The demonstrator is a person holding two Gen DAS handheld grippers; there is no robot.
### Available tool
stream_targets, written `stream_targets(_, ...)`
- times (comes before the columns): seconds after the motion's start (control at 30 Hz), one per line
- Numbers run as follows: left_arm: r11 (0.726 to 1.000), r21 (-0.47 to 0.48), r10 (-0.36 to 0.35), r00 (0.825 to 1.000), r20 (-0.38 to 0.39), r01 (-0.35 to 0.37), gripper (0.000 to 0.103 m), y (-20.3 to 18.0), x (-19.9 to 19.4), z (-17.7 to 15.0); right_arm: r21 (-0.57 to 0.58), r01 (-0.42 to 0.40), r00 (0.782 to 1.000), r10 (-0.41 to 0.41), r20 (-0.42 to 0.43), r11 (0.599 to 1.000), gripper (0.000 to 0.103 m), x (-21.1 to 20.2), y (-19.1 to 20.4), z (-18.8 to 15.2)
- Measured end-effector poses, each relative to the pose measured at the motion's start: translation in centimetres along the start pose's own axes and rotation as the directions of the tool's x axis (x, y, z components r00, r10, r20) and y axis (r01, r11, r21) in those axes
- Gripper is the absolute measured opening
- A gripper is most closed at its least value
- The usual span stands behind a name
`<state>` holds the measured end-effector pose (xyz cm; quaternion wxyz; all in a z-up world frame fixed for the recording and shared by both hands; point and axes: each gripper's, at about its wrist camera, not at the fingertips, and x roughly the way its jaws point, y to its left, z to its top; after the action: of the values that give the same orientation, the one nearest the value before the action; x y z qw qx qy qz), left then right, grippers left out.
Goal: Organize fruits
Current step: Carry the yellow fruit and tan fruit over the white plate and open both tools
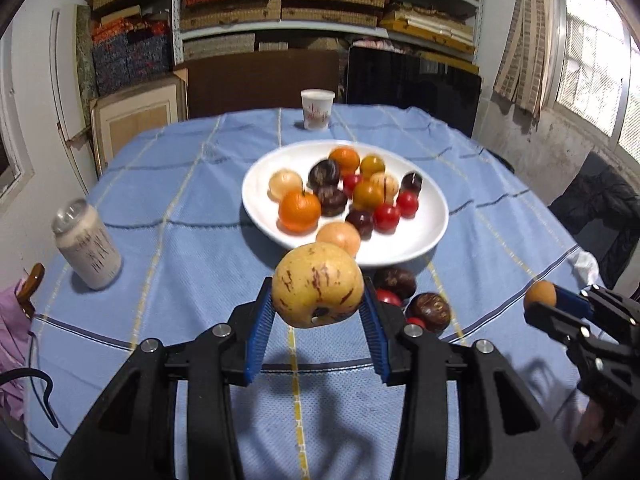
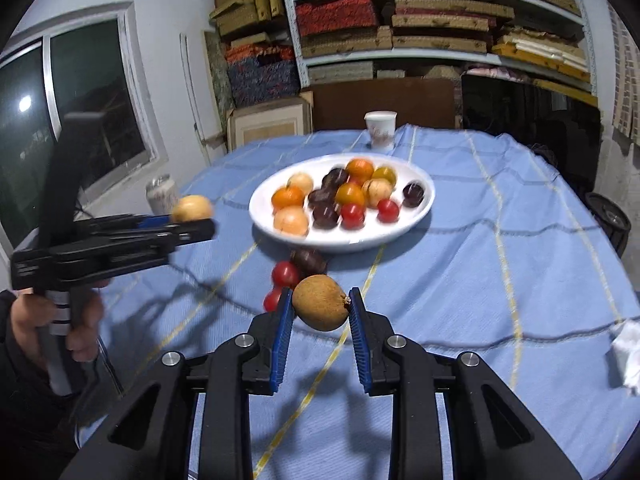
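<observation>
Blue tablecloth (image 1: 180, 208), left hand-held gripper (image 1: 318, 312) gripping yellow fruit (image 1: 318, 284), white plate (image 1: 400, 244) beyond

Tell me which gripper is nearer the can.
Left. The left gripper, shut on a yellow fruit, is just right of the can; the right gripper sits farther right.

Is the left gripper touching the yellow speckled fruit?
Touching. The left wrist view shows the left gripper with both blue fingers pressed against the sides of the yellow speckled fruit, held above the tablecloth.
</observation>
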<state>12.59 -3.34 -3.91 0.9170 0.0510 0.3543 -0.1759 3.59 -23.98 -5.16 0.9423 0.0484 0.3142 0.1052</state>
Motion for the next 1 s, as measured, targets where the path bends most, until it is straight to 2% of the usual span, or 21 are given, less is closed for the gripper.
stream_targets(0.17, 1.000, 0.007, -0.010, 0.999, 0.038, 0.010, 0.041, -0.2, -3.0, 1.8, -0.017, 0.035, 0.998, -0.035, 0.049, 0.999, 0.028, -1.4, -1.1, 2.3)
stream_targets(0.3, 1.000, 0.022, -0.002, 0.999, 0.050, 0.001, 0.041, -0.4, -3.5, 2.9, -0.030, 0.065, 0.997, -0.064, 0.054, 0.997, 0.028, -1.1, -2.4, 4.0)
stream_targets(0.73, 0.999, 0.025, 0.021, 1.000, 0.004, -0.022, 0.041, -0.9, 2.2, 5.6, -0.065, 0.096, 0.994, -0.093, 0.049, 0.993, 0.028, 3.4, -4.9, 9.3)
stream_targets(1.0, 0.999, 0.025, 0.028, 0.999, -0.047, -0.027, 0.041, -0.5, 8.4, 8.1, -0.070, 0.063, 0.997, -0.066, -0.036, 0.996, 0.028, 9.8, -6.2, 12.1)
